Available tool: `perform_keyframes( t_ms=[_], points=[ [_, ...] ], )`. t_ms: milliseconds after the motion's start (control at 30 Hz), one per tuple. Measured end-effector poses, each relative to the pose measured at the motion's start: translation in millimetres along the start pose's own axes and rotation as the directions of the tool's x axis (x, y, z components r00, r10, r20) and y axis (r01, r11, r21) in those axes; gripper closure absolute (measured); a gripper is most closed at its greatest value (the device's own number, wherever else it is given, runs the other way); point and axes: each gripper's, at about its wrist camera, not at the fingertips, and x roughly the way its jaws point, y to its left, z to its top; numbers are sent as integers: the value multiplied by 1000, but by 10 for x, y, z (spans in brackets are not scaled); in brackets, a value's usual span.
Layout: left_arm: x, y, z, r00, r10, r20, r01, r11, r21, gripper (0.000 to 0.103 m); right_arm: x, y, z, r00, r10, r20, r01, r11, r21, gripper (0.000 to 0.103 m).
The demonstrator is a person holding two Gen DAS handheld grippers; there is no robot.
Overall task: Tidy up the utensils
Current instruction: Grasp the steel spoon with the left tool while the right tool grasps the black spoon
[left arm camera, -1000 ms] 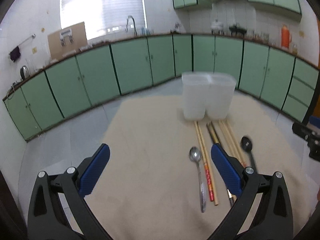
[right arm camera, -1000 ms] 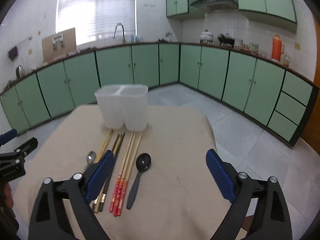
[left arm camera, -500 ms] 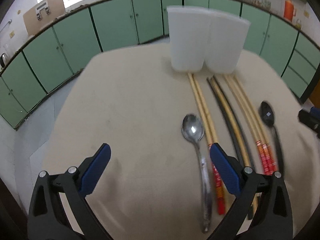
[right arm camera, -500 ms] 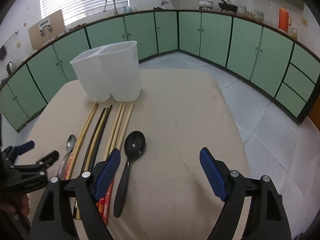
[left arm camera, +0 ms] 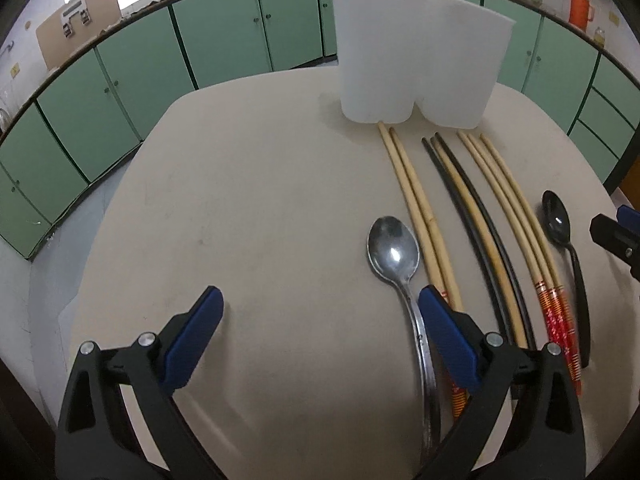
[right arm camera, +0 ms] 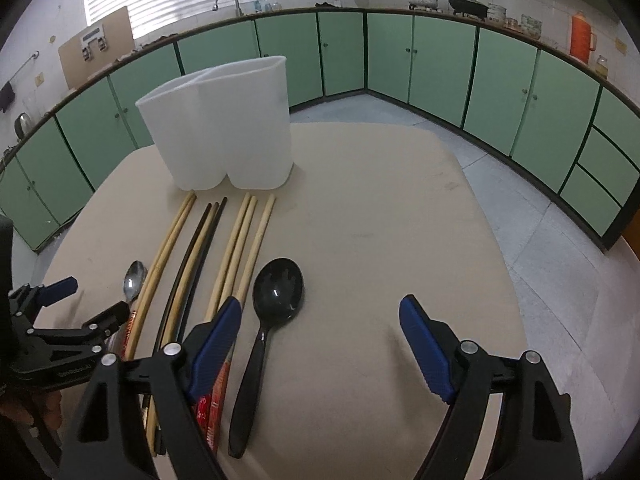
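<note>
Behind chopsticks [right arm camera: 240,240]: white holder [right arm camera: 224,136] | beside: black spoon [right arm camera: 272,304], steel spoon [left arm camera: 394,256]

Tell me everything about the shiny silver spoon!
The silver spoon looks like polished metal, with an oval bowl facing up and catching a bright glint of light, and a long thin handle running toward the camera. It lies flat on the beige table, leftmost in the row of utensils, right beside a pair of pale wooden chopsticks. Its handle passes between the open fingers of the left gripper, close to one blue pad, but nothing grips it yet.
</note>
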Motion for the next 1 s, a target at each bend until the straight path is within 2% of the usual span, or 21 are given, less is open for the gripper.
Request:
perform_keyframes(
  t_ms=[167, 300, 500, 567, 600, 633, 867, 1000],
  points=[
    [-20, 104, -39, 1000, 11, -2, -12, 1000, -14, 8, 58, 6, 23, 1000, 0, -11, 0, 1000, -5, 23],
    [-21, 63, 70, 1000, 7, 10, -7, 1000, -17, 8, 136, 44, 112, 1000, -4, -25, 4, 1000, 4, 23],
    [73, -60, 272, 1000, 10, -2, -10, 1000, -28, 8, 340, 103, 237, 997, 2, -77, 0, 999, 33, 33],
    [115, -112, 310, 1000, 10, -15, -11, 1000, -24, 17, 405, 94, 248, 995, 6, -101, 0, 999, 54, 36],
    [129, -125, 306, 1000, 10, -27, -10, 1000, -27, 28, 428, 90, 248, 994, 11, -111, -4, 998, 63, 37],
    [154, -131, 299, 999, -6, -44, 4, 999, -39, 31, 461, 93, 240, 992, 15, -126, -6, 997, 71, 38],
    [202, -146, 382, 998, -17, -53, 14, 998, -63, 34, 526, 144, 237, 989, -14, -148, 25, 997, 72, 41],
    [182, -161, 404, 998, -26, -54, 23, 998, -65, 47, 514, 199, 214, 987, -43, -154, 53, 997, 58, 46]
  ],
)
